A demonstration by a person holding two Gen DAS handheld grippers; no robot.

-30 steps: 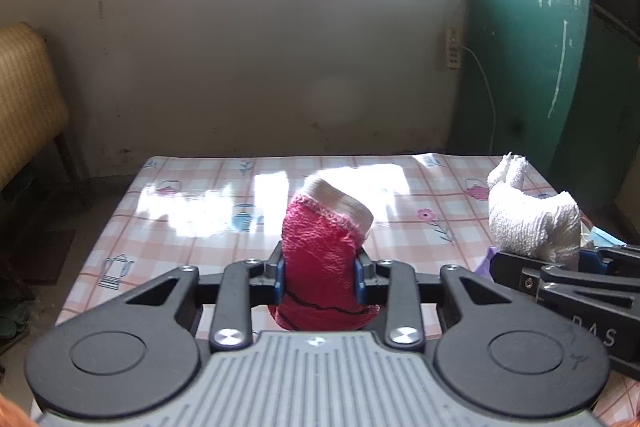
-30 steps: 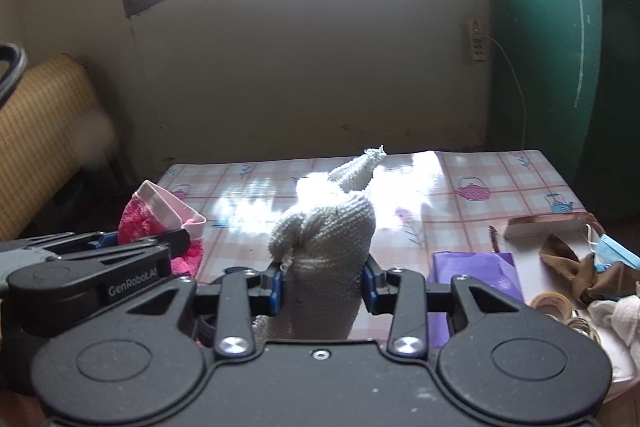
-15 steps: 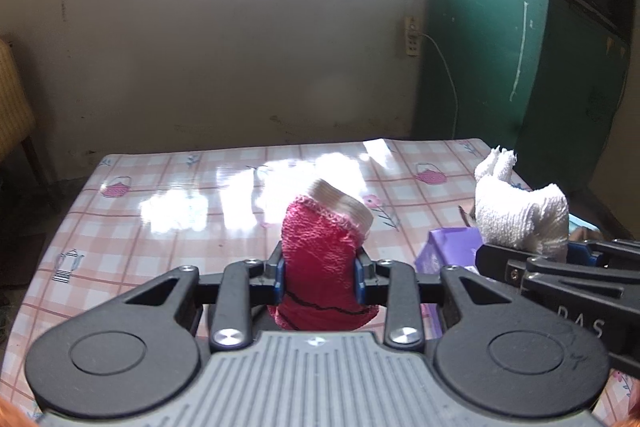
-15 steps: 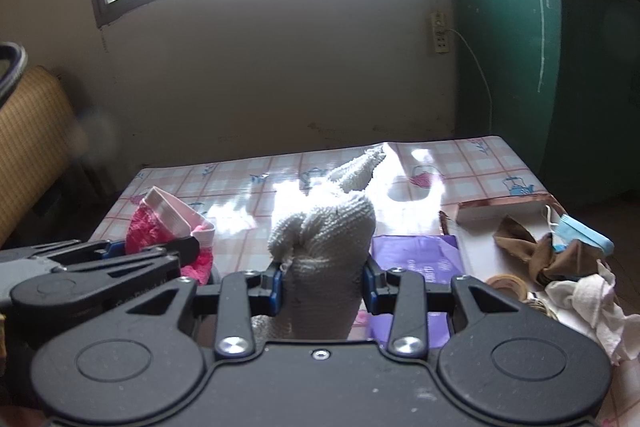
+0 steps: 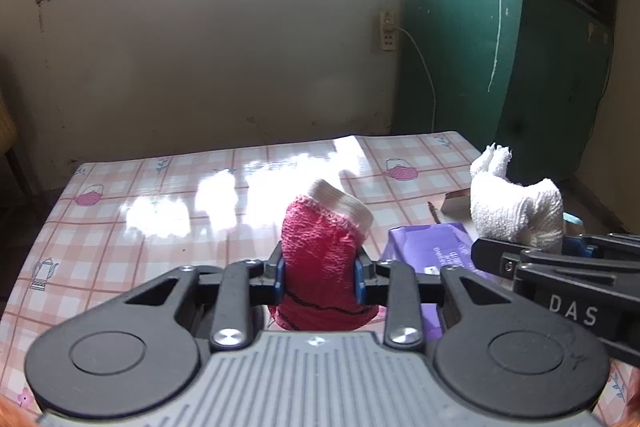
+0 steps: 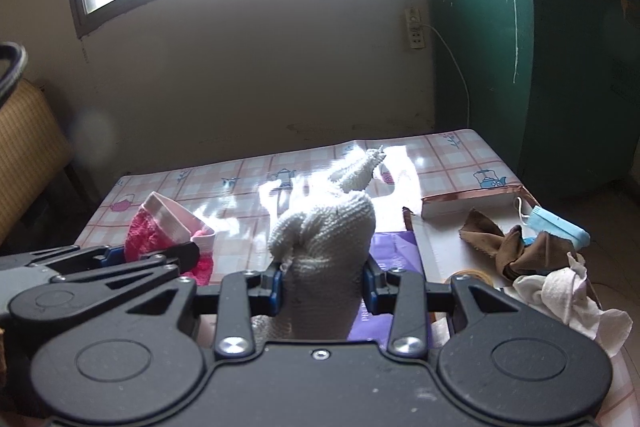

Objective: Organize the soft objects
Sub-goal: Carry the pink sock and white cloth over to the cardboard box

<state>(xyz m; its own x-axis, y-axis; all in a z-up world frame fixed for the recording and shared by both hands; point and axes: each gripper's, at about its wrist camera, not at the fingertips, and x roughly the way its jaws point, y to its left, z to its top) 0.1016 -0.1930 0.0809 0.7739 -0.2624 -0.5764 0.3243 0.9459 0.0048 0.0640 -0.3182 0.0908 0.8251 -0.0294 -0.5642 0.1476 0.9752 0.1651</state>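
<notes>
My left gripper (image 5: 319, 281) is shut on a red terry sock (image 5: 320, 251) with a pale striped cuff, held above the checked table (image 5: 160, 211). My right gripper (image 6: 323, 285) is shut on a white terry sock (image 6: 328, 239) whose toe points up and away. Each gripper shows in the other's view: the right one (image 5: 560, 267) with the white sock (image 5: 516, 211) at the right, the left one (image 6: 100, 267) with the red sock (image 6: 160, 227) at the left. Both are close together, side by side.
A purple packet (image 6: 394, 247) lies on the table under the grippers. To the right, a shallow cardboard box (image 6: 460, 203) holds a brown cloth (image 6: 516, 243), a blue face mask (image 6: 556, 227) and a white cloth (image 6: 568, 295). A green door (image 5: 480, 27) stands behind.
Both grippers have swung to the right with their socks held; the purple packet and the box have come further into view. The grips are unchanged.
</notes>
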